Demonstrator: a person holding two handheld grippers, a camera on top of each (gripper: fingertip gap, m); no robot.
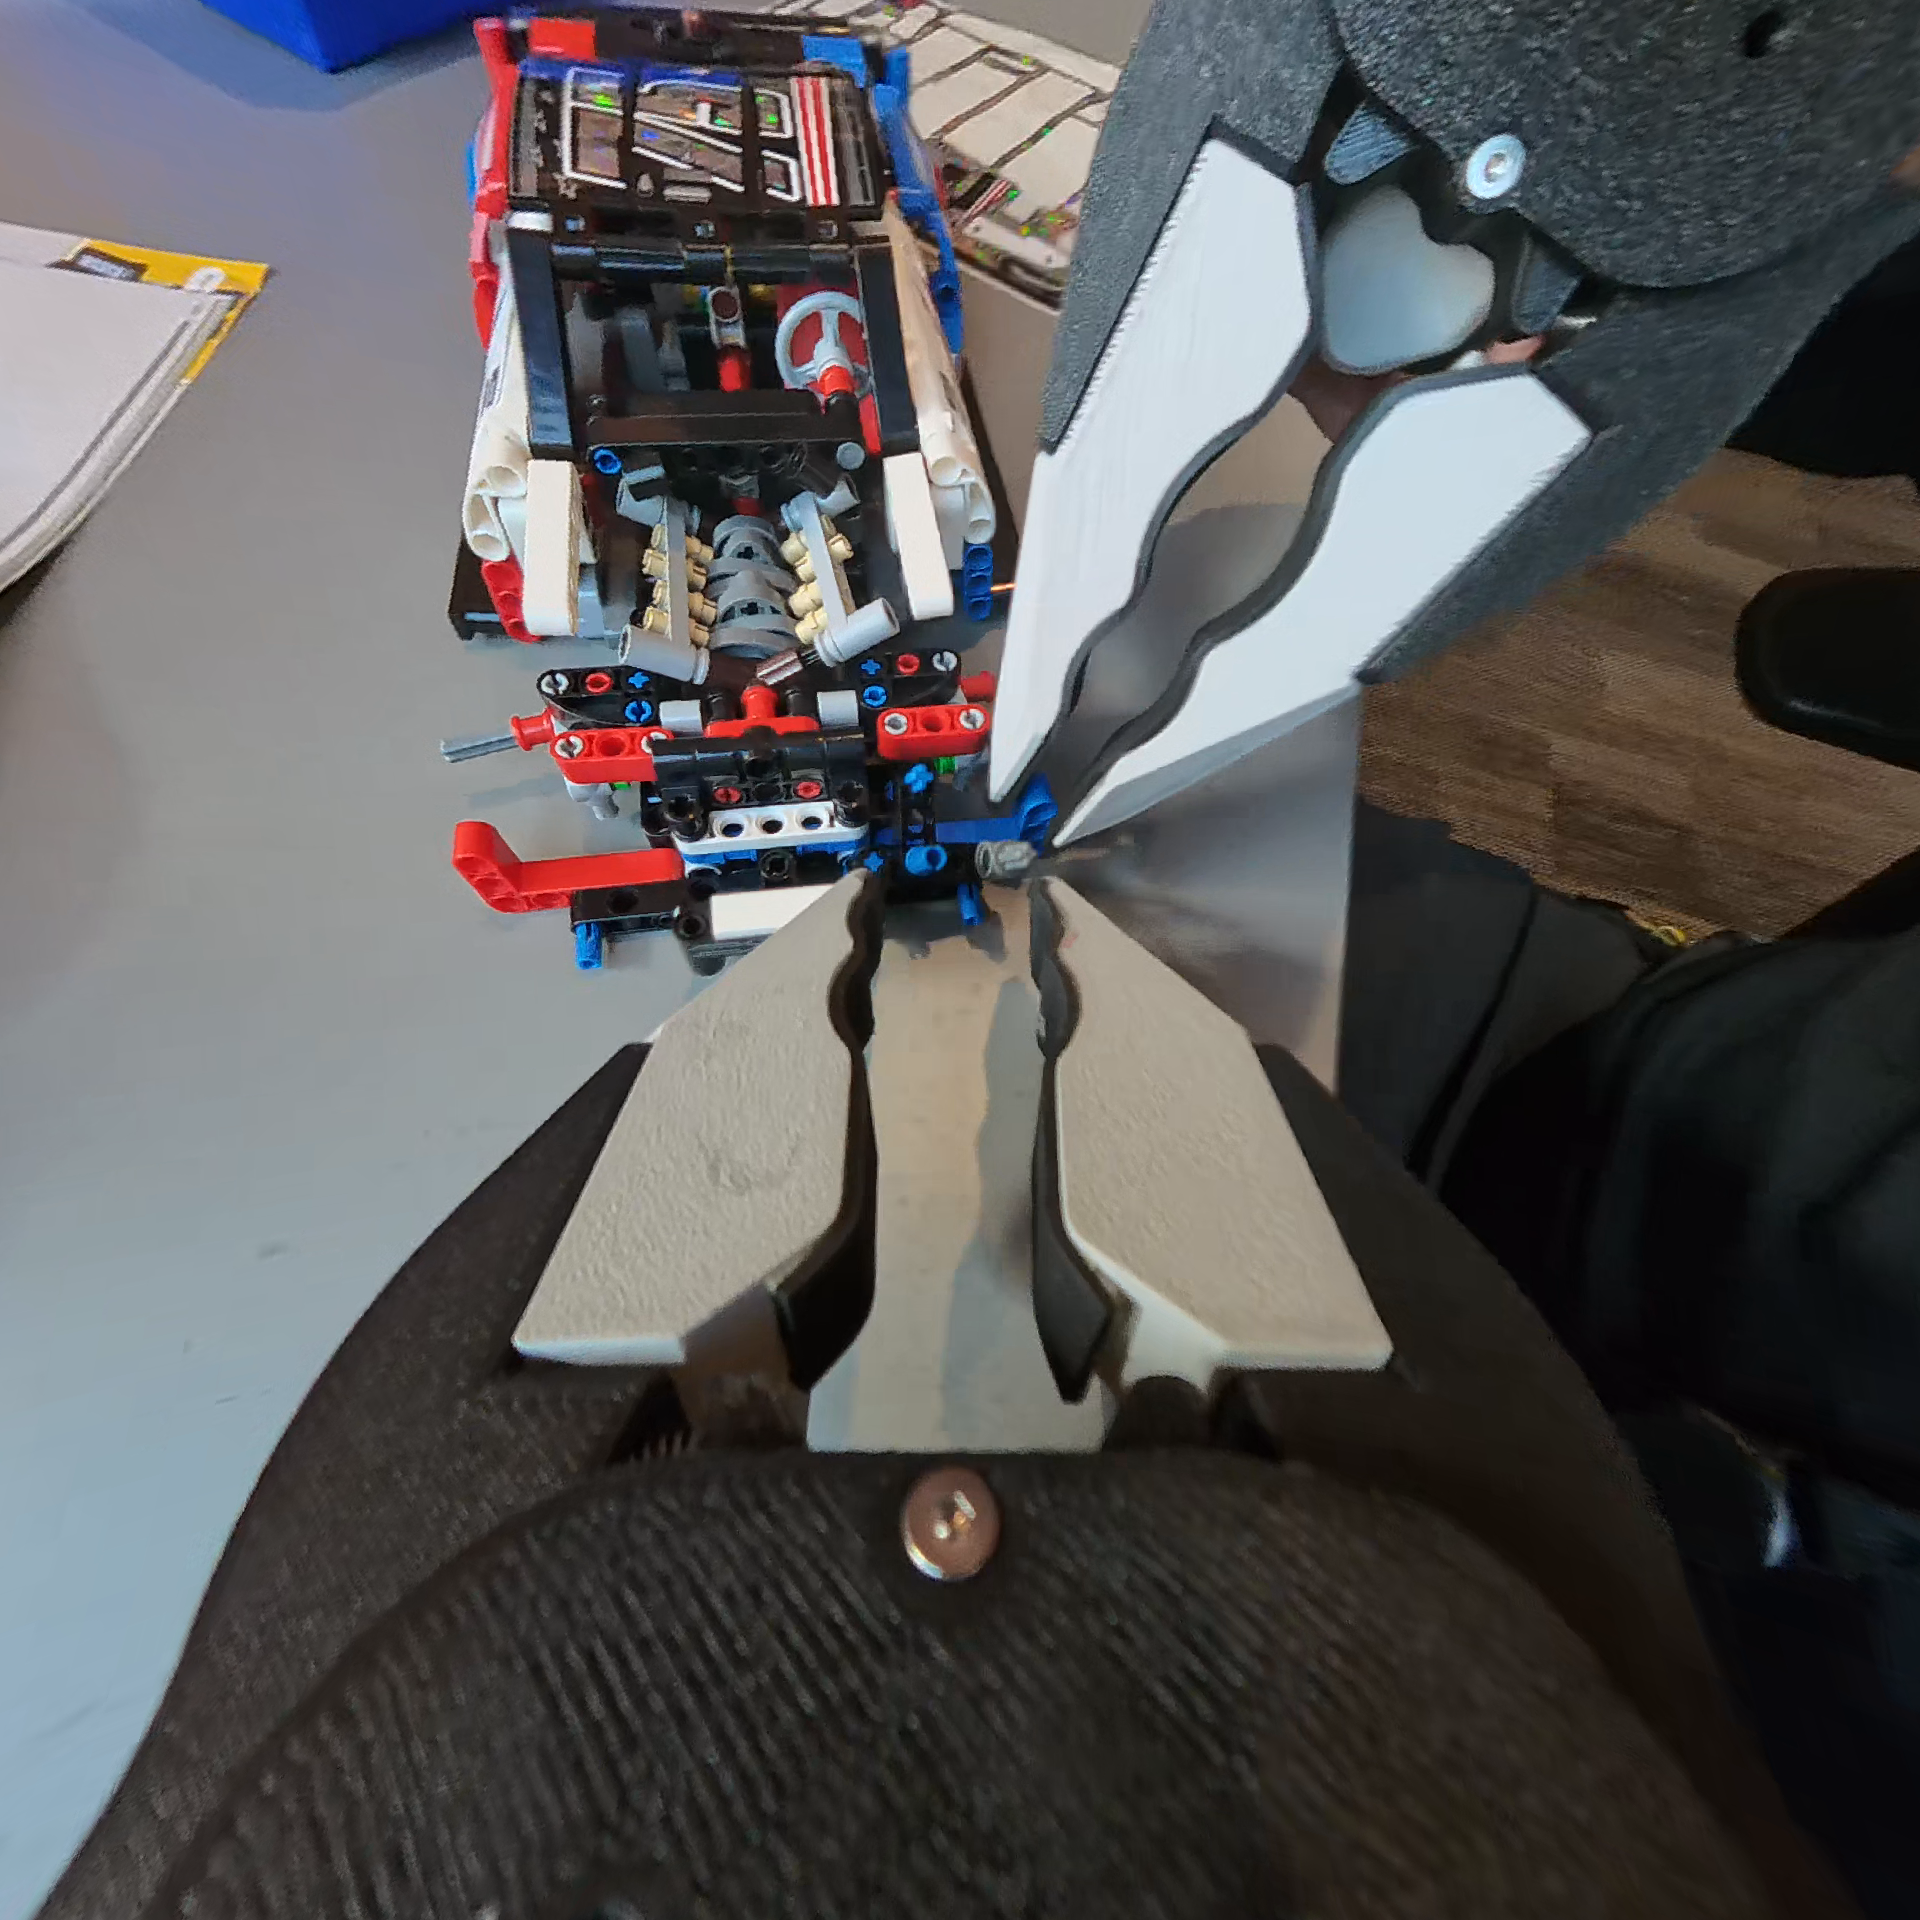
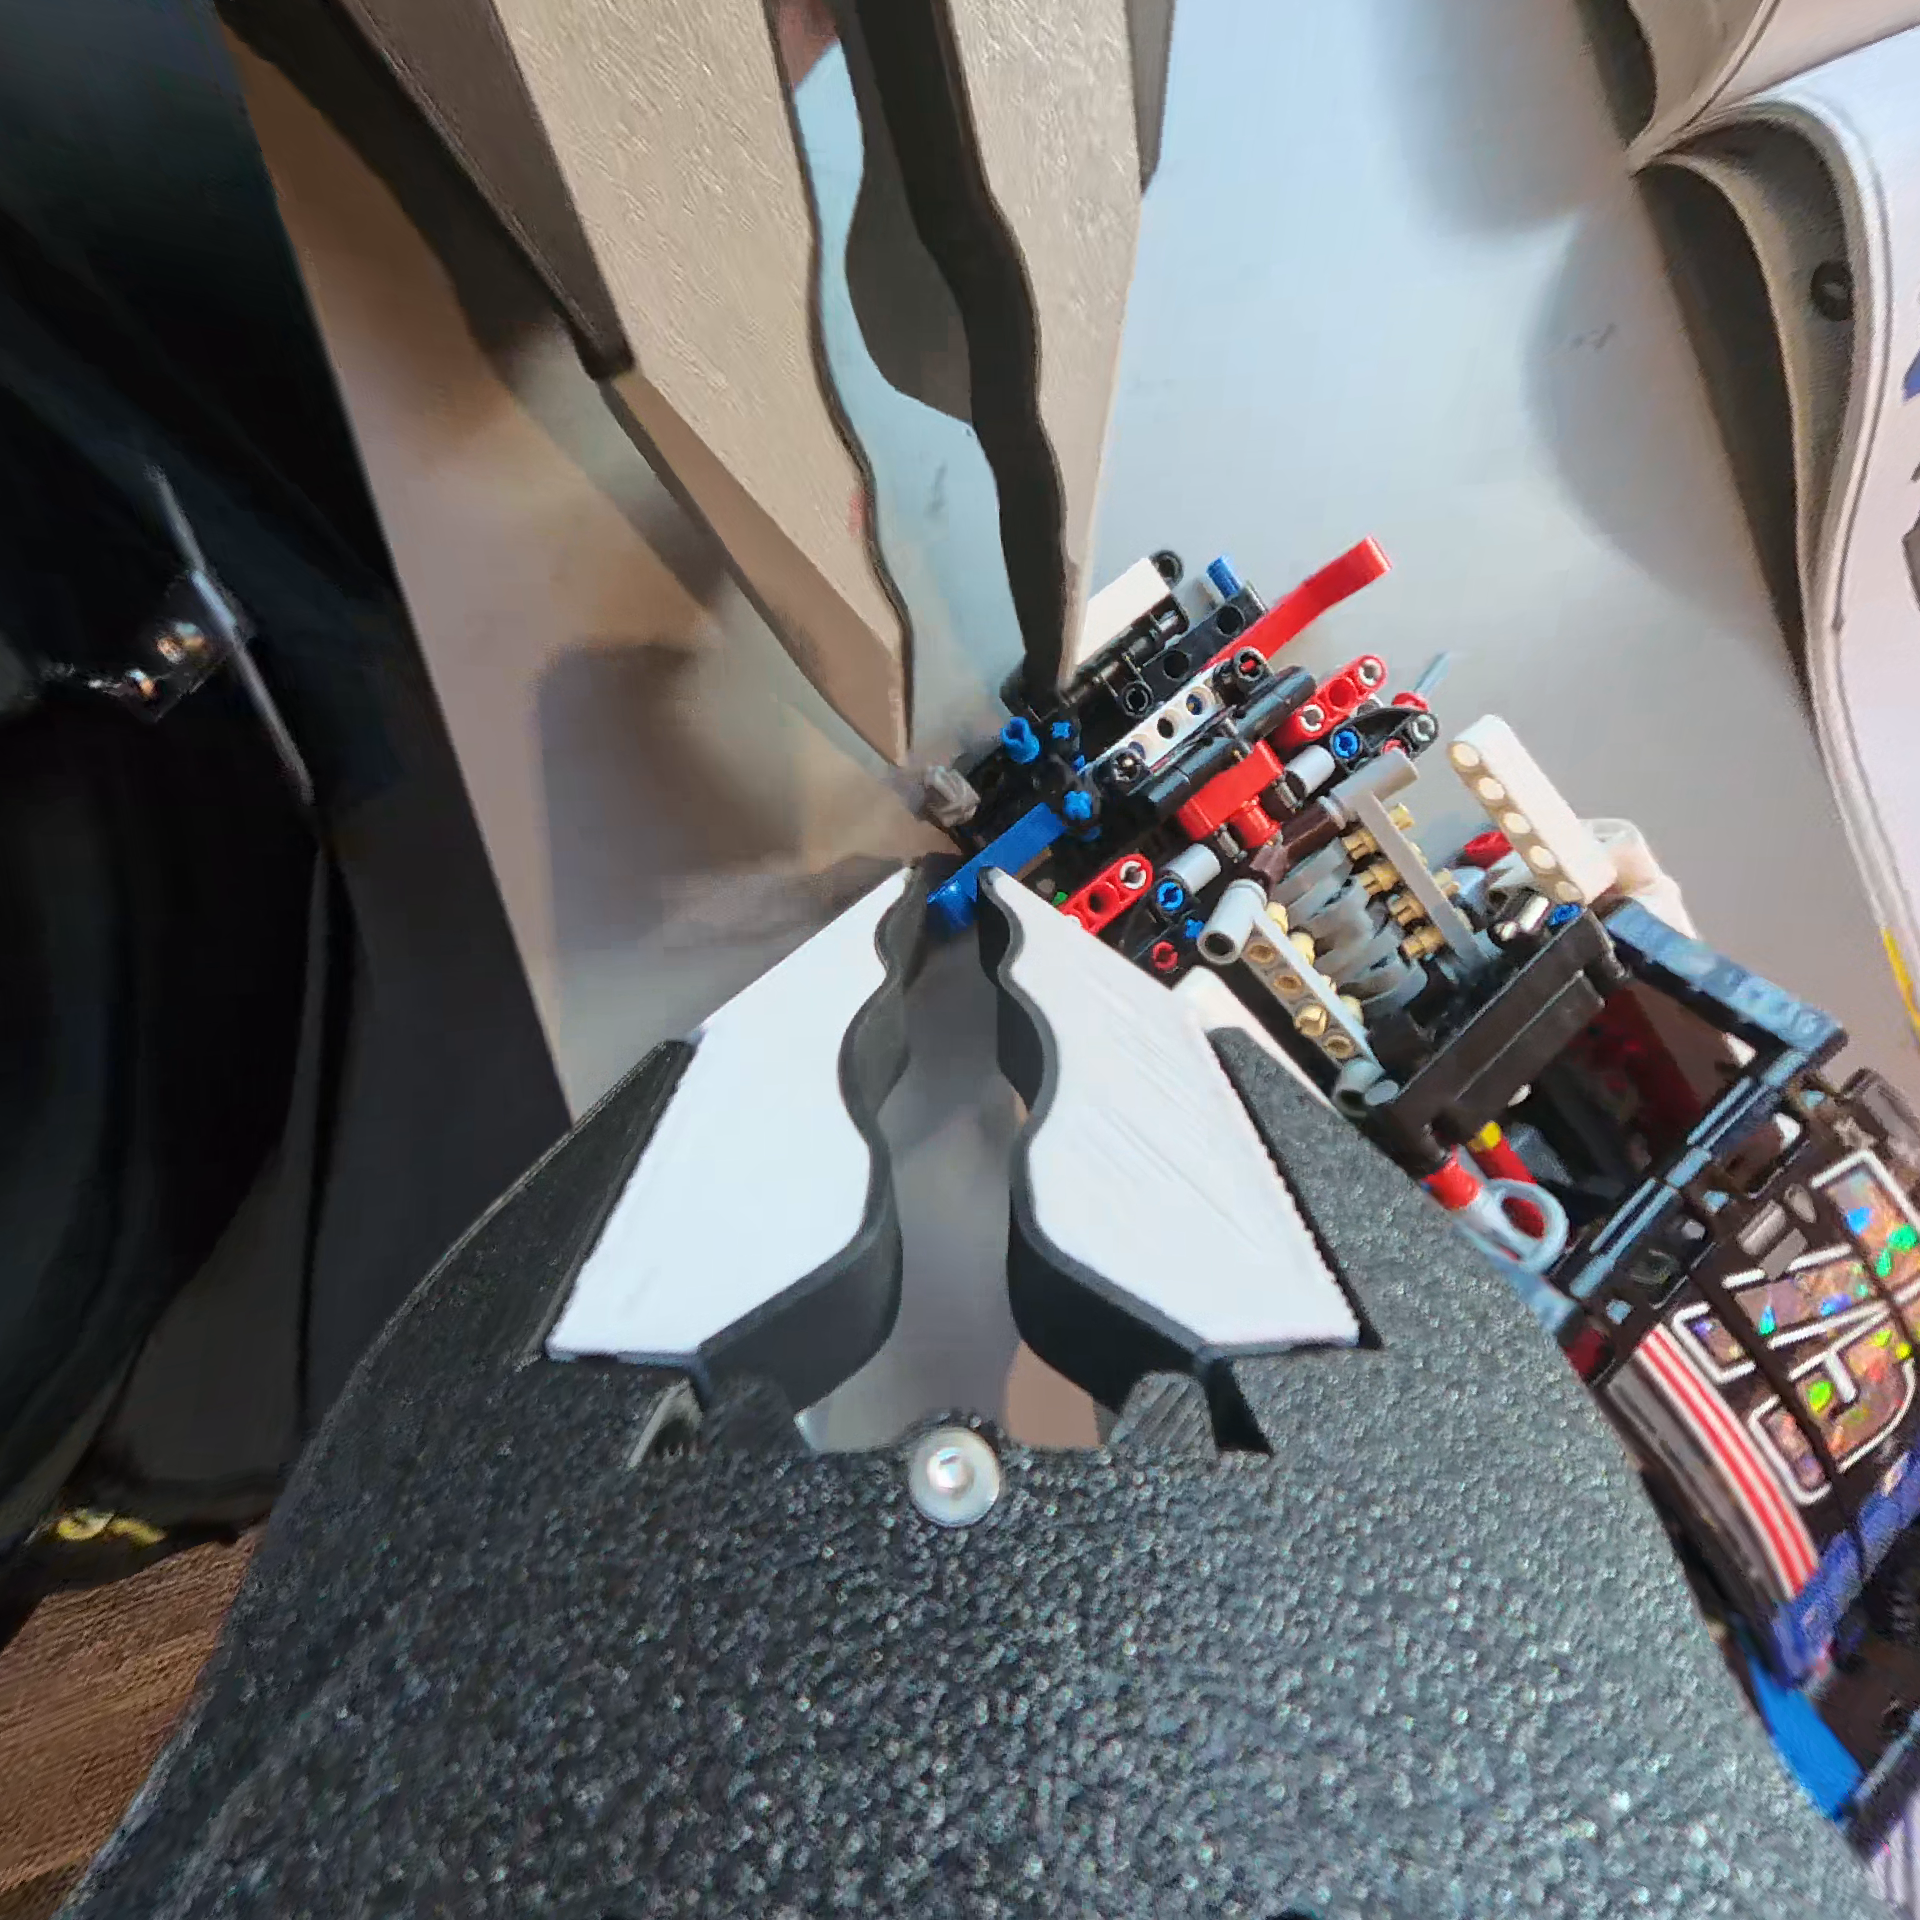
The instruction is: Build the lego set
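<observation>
Fingers (image 1: 810, 997) over grey table (image 1: 260, 1039), brown carpet (image 1: 1621, 665) rt.

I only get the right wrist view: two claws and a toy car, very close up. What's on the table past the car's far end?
Observer: The left wrist view shows a blue box-like thing on the grey table, beyond the lego car.
Visitor: Anything next to the car back there?
Observer: A shiny sticker sheet lies by its far right corner.
Visitor: And on the other side?
Observer: A paper booklet with a yellow corner lies there.
</observation>
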